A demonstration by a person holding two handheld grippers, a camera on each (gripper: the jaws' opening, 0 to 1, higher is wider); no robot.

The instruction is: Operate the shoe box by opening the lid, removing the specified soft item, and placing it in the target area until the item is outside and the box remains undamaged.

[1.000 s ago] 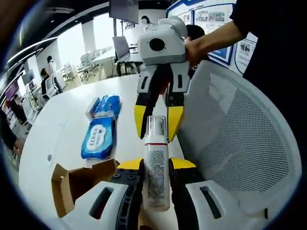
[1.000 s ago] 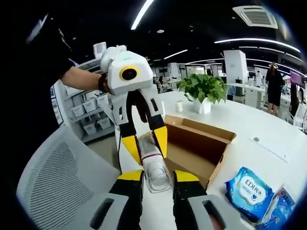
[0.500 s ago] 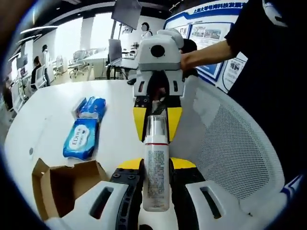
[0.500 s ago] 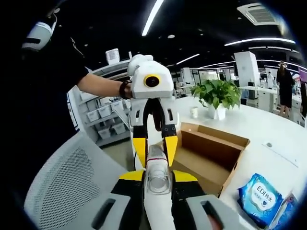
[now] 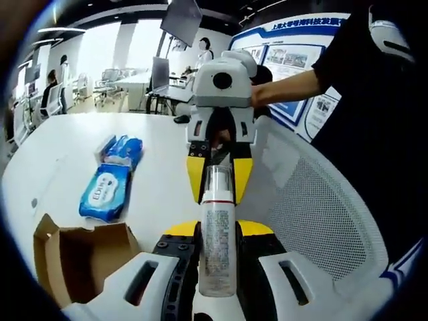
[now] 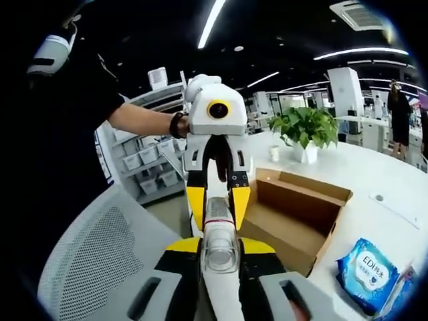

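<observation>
Yellow-tipped left gripper (image 5: 217, 231) and right gripper (image 6: 219, 246) both clamp 1 bottle (image 5: 217, 247) at frame centre. Lower left, the open box (image 5: 73, 257) and wipes (image 5: 103, 190) rest on a white table (image 5: 154, 140); mesh chair (image 5: 321, 214) right, office behind.

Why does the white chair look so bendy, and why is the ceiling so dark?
Left gripper view: the round lens curves the mesh chair. Right gripper view: bright ceiling light strips glare white, so the ceiling around them looks dark; the bottle close to the camera looks big.
</observation>
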